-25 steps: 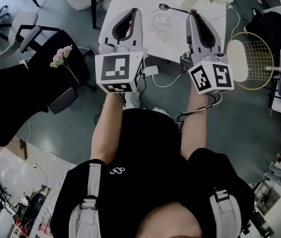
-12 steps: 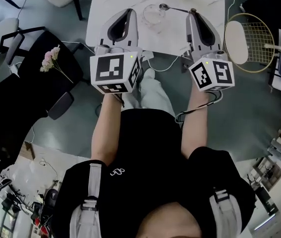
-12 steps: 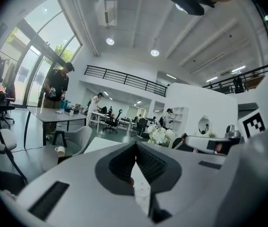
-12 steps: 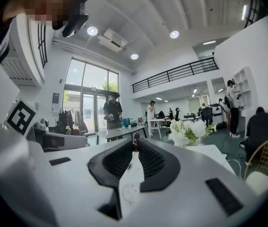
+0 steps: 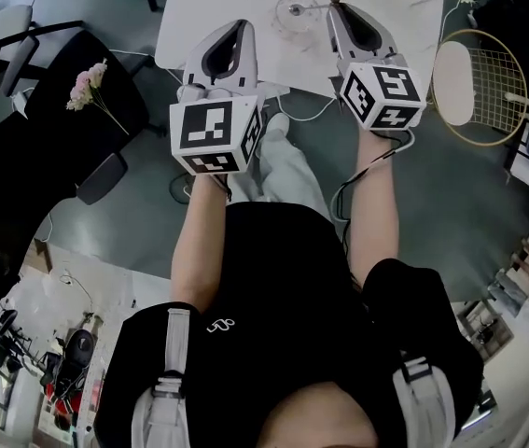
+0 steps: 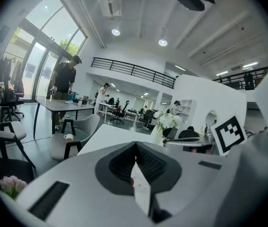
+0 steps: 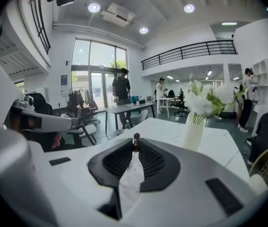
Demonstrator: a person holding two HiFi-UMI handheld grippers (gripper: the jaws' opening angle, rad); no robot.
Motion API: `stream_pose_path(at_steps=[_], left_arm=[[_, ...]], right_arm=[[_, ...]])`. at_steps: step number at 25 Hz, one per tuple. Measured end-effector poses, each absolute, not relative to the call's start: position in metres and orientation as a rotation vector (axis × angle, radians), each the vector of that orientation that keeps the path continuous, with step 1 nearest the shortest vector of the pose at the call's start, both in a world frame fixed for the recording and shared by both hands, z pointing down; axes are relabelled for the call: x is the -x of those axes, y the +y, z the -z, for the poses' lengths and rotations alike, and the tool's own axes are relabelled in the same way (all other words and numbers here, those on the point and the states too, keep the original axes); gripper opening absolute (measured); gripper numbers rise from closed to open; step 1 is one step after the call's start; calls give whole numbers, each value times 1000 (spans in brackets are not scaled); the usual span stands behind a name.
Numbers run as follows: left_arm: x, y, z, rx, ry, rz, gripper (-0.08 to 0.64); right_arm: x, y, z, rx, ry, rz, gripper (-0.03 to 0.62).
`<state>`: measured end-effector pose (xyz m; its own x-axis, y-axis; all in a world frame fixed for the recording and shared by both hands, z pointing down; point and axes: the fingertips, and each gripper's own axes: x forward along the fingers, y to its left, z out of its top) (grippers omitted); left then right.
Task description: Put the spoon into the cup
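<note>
**A:** We judge the spoon (image 7: pixel 135 137) light, stiff and slick, so we take it by the handle end. The right gripper (image 5: pixel 335 7) has its jaws pinched nearly together on it, just right of the glass cup (image 5: pixel 297 9).

**B:** The cup looks fragile. Against the clear glass we can't tell whether the spoon's bowl is inside the rim. Our left gripper (image 5: pixel 243 24), left of the cup, is closed on nothing.

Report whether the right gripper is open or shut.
Shut on the spoon: in the right gripper view, the right gripper has its jaws drawn together at the tips, pinching the spoon's dark handle end.
</note>
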<state>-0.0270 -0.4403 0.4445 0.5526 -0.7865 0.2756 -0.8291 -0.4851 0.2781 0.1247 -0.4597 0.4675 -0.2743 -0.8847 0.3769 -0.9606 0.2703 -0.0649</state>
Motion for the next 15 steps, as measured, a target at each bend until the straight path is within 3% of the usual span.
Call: stream_pose_path(at_steps=[15], left_arm=[[39,-451,-461,-2365,-1334,-181,16]], right_arm=[[-102,-476,-551,-1500,-2162,-633,54]])
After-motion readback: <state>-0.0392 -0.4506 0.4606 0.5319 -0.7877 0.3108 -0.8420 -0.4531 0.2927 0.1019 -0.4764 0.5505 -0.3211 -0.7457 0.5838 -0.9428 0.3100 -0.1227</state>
